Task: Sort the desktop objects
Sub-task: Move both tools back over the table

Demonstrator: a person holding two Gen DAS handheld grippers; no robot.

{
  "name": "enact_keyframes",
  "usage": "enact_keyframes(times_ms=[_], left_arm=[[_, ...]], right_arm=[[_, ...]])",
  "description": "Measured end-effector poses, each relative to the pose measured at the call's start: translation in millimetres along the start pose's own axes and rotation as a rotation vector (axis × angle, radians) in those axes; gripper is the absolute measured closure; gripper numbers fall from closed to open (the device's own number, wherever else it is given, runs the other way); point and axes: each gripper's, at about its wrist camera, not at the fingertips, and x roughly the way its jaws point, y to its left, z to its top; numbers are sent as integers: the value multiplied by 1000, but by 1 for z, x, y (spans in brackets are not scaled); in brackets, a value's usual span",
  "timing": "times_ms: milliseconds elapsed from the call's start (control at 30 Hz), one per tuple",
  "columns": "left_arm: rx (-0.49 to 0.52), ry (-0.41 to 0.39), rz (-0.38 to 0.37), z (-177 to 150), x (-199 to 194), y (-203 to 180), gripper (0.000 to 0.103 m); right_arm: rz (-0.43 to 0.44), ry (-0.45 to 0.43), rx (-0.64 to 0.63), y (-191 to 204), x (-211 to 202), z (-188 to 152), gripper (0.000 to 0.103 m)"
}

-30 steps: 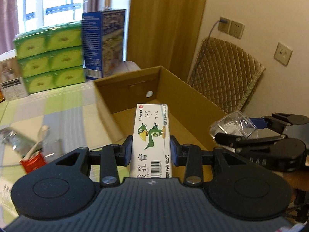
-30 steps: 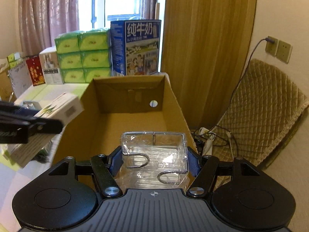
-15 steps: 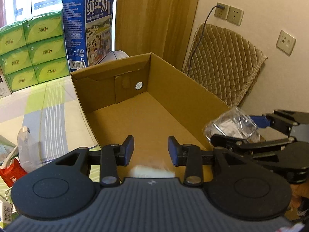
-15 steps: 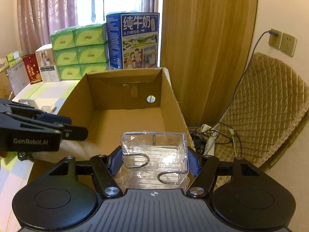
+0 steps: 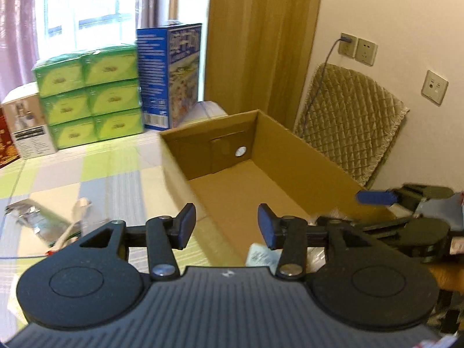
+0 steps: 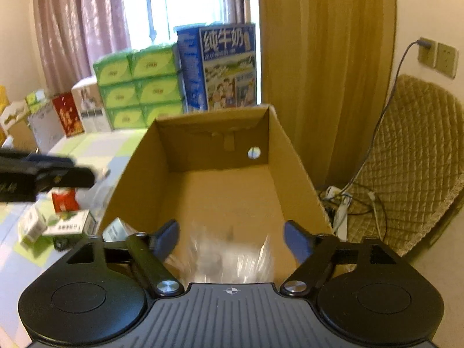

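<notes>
both claws, left claw (image 5: 223, 222) & right claw (image 6: 231, 235), wide open, empty, over cardboard box (image 6: 293, 156).

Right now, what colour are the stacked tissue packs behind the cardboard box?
Bright green, the stacked tissue packs show best in the right wrist view.

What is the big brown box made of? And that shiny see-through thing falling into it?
The big brown box looks like cardboard: plain matte brown walls with folded flaps and a punched round hole. The see-through thing, below the open right gripper, looks like thin clear plastic, since it glints and wrinkles; it is blurred, so that is a guess.
</notes>
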Motion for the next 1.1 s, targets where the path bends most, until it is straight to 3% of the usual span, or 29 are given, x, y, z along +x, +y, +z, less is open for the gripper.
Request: enact_keyframes(times_ms=[200, 433, 667, 933, 1100], left_arm=[[-28, 11, 65, -10, -28, 25, 61], [-64, 5, 130, -26, -73, 50, 48], [-85, -27, 207, -46, -119, 82, 29], [-127, -26, 319, -77, -153, 139, 19], [-171, -19, 347, -94, -161, 169, 15]], right_arm=[[16, -58, 15, 7, -25, 8, 20], [57, -113, 20, 26, -60, 10, 17], [119, -155, -16, 67, -86, 11, 9], [197, -174, -72, 124, -94, 18, 3], [234, -173, -82, 153, -93, 16, 2]])
